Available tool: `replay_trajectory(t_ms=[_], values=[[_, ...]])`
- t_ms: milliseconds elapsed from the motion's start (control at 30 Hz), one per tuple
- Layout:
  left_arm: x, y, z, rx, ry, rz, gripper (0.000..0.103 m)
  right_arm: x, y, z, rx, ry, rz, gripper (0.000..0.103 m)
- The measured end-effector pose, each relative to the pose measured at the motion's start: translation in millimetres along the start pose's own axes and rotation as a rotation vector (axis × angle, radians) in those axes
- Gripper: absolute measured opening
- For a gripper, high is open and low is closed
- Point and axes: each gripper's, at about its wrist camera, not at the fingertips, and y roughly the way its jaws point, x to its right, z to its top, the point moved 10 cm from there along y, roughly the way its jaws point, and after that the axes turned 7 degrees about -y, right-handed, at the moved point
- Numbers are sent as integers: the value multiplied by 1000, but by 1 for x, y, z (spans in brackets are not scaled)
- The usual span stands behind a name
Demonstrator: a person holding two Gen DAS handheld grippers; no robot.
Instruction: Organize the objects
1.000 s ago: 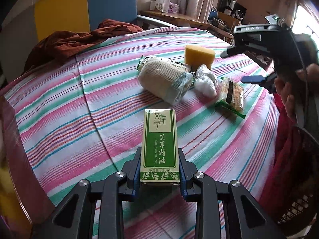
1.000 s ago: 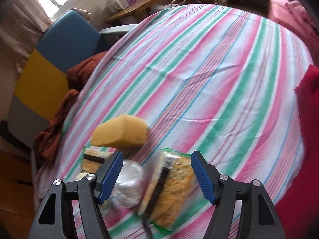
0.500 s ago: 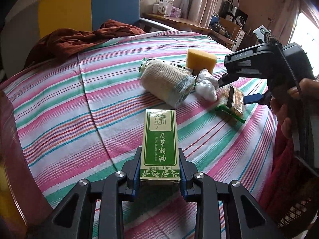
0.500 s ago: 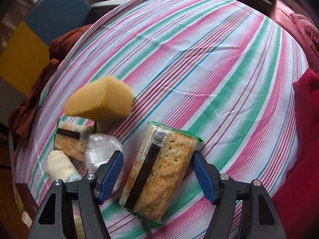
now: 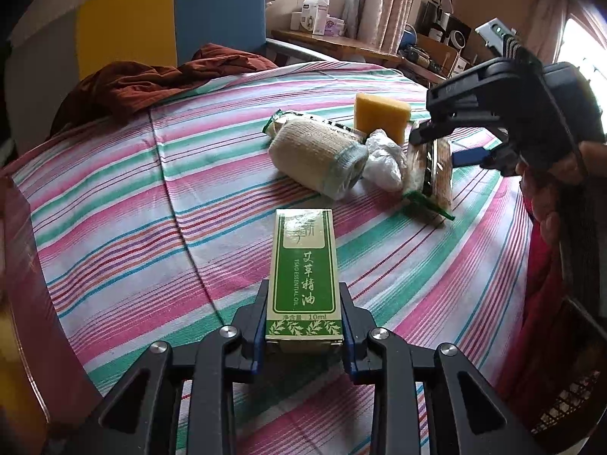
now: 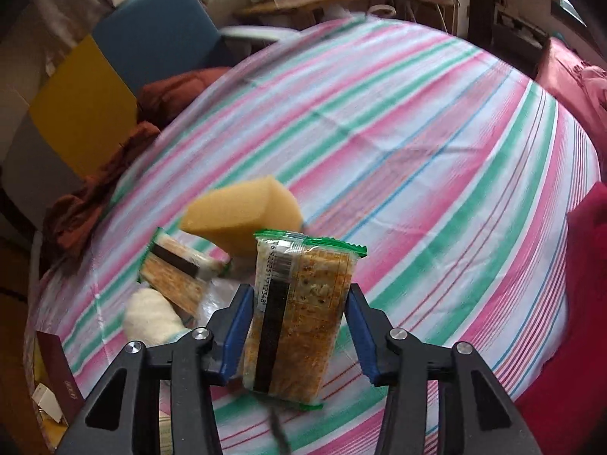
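My left gripper [image 5: 303,326] is shut on a green and cream essential-oil box [image 5: 303,269], held over the striped tablecloth. My right gripper [image 6: 299,326] is shut on a green-edged cracker packet [image 6: 299,311] and tilts it up off the cloth; the packet also shows in the left wrist view [image 5: 434,174], with the right gripper [image 5: 444,144] on it. On the cloth lie a yellow sponge [image 6: 242,216], a second cracker packet [image 6: 178,269], a rolled bandage [image 5: 318,155] and a white plastic wad [image 5: 383,159].
A rust-brown cloth [image 5: 159,83] lies at the table's far left edge before a blue and yellow chair [image 5: 167,19]. A red cloth [image 6: 584,303] hangs at the right edge. A dark red booklet [image 6: 60,375] sits at the near left edge.
My right gripper has closed on the cracker packet and tilted it up from flat. The left gripper still holds the box in much the same place.
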Motion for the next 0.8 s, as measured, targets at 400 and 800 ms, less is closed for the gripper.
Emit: replay_trajectory(t_ms=[400, 800], values=[[1, -26, 1, 30, -11, 4, 31, -29, -41, 28, 207, -32, 61, 48], [-51, -117, 26, 207, -118, 55, 31, -66, -92, 37, 382, -130, 102, 48]])
